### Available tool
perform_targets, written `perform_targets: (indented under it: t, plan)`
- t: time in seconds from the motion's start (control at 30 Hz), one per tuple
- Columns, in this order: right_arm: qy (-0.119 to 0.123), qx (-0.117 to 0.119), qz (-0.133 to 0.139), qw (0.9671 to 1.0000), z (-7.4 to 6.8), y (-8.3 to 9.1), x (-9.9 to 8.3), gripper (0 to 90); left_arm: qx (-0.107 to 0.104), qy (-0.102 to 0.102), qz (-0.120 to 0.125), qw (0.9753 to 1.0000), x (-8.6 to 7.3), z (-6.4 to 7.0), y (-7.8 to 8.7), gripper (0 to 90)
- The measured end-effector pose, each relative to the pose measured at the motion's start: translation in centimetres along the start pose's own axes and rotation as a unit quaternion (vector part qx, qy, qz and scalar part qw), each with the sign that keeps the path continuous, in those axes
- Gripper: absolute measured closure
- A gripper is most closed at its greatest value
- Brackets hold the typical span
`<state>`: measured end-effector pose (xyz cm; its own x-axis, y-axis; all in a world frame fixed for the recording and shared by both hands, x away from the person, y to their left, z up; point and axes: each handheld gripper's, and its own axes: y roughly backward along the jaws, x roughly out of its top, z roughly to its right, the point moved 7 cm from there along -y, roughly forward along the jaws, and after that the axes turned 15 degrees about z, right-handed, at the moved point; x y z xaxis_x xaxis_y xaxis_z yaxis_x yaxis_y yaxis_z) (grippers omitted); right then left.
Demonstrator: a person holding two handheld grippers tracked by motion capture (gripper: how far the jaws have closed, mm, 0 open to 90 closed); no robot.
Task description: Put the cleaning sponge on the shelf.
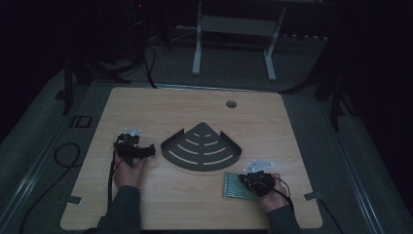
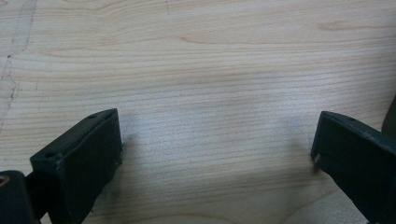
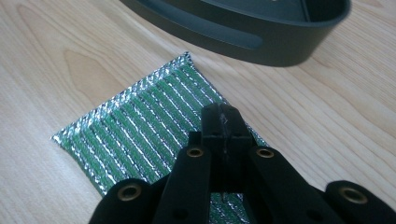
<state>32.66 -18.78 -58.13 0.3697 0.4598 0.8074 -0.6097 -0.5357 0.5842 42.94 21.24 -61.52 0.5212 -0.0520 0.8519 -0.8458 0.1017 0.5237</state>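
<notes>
Green-and-silver striped, the scouring cloth lies flat on the tabletop just on the near side of the dark grey corner tray, close to the tray's curved wall but apart from it. In the right gripper view one corner of the cloth points at that wall, and its stripes run from that corner back towards the gripper.

Directly over the cloth's near half sits the right gripper, its jaws drawn together with no gap between them. Whether a fold of cloth is pinched at the tips I cannot tell; the cloth looks flat around them, so my guess is that they only press down or hover just above it. From this gripper the tray lies straight ahead, past the cloth's far corner, so a short carry forward and up over the wall is what putting the cloth in the tray would ask for.

On the tray's left side, and well apart from the cloth, the left gripper rests with its jaws wide apart over bare wood, holding nothing. Its fingers frame only tabletop. The right hand is plainly the nearer one to the cloth, and the move falls to it.
</notes>
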Motion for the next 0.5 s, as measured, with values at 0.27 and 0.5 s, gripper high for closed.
perform_targets:
  t: [0.27,0.5]
  plan:
    - [-0.020,-0.023,-0.001,0.9995,2.0,0.6,-0.6,89.9,0.000,0.000,0.000,1.0000,0.0,0.0,0.0,2.4]
    - [-0.028,-0.040,-0.004,0.9988,3.4,1.0,-1.0,89.9,0.000,-0.001,-0.001,1.0000,0.0,0.0,0.0,2.4]
